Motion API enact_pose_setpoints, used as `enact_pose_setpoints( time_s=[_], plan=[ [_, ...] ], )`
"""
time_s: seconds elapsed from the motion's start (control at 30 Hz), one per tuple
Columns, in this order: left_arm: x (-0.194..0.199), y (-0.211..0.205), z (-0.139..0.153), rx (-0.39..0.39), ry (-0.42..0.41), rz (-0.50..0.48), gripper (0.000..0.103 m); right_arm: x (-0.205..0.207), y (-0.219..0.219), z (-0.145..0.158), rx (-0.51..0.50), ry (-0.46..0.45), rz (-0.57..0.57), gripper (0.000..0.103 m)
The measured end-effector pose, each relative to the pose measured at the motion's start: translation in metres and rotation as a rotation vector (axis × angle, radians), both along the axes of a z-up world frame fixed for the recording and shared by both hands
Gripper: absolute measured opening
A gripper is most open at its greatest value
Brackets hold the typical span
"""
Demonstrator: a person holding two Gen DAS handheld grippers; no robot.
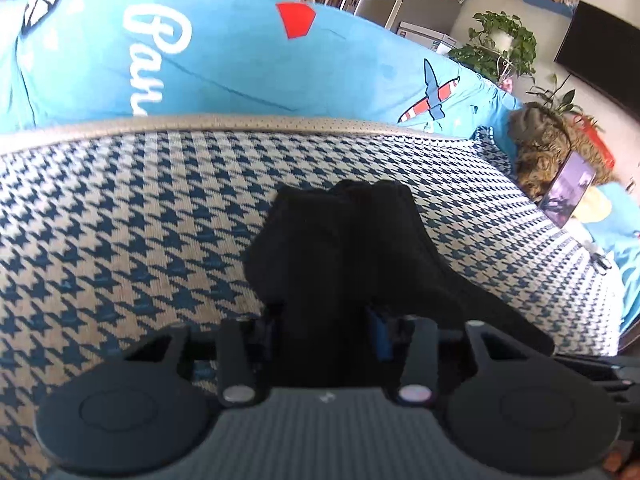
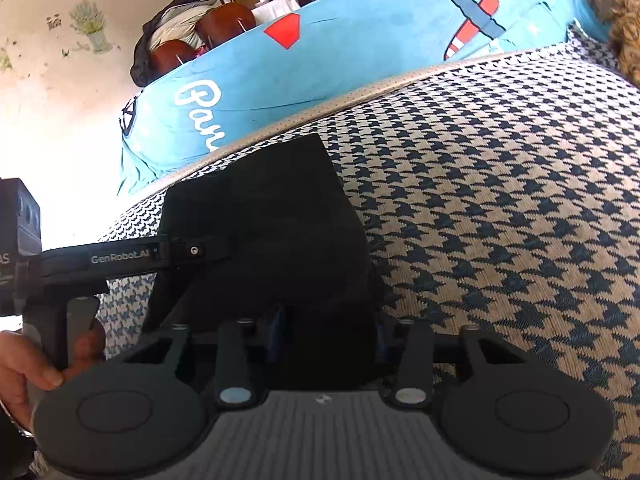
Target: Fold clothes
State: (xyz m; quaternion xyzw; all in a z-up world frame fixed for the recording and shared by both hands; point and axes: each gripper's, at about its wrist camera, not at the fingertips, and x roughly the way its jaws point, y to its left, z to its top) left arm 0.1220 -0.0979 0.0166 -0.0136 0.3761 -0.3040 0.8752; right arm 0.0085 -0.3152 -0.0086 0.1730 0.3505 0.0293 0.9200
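Note:
A black garment (image 1: 336, 240) lies bunched on a blue-and-cream houndstooth cushion (image 1: 120, 220). Its near end runs into my left gripper (image 1: 326, 320), which is shut on it; the cloth hides the fingertips. In the right wrist view the same black garment (image 2: 272, 220) lies flatter, with a straight far edge and a square corner. Its near edge sits inside my right gripper (image 2: 328, 320), also shut on it with the tips covered. The left tool's labelled side bar (image 2: 120, 258) reaches onto the garment from the left, and a hand (image 2: 24, 368) holds that tool.
A bright blue cover (image 1: 240, 60) with white script and a plane print drapes the backrest behind the cushion. At the cushion's right end lies a furry animal (image 1: 548, 148) with a phone (image 1: 568, 188) beside it. Potted plants (image 1: 504, 44) and a dark screen (image 1: 604, 52) stand beyond.

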Motion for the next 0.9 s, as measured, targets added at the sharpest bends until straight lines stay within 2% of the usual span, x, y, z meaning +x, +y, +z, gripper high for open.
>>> enact_pose_setpoints(
  time_s=[0.07, 0.3, 0.47, 0.63, 0.9],
  plan=[
    [-0.010, -0.004, 0.008, 0.032, -0.047, 0.014, 0.026, -0.001, 0.001, 0.002, -0.018, -0.015, 0.007, 0.030],
    [-0.037, 0.001, 0.030, 0.109, -0.159, 0.100, 0.025, -0.007, 0.015, 0.016, -0.062, -0.104, 0.062, 0.024],
    [-0.052, 0.026, 0.048, 0.137, -0.187, 0.180, 0.025, -0.010, 0.028, 0.026, -0.050, -0.173, 0.135, 0.024],
    [-0.067, 0.050, 0.063, 0.167, -0.211, 0.261, 0.025, -0.009, 0.052, 0.029, -0.042, -0.194, 0.211, 0.024],
    [-0.082, 0.089, 0.062, 0.189, -0.156, 0.389, 0.025, -0.010, 0.095, 0.027, -0.073, -0.205, 0.333, 0.024]
  ],
)
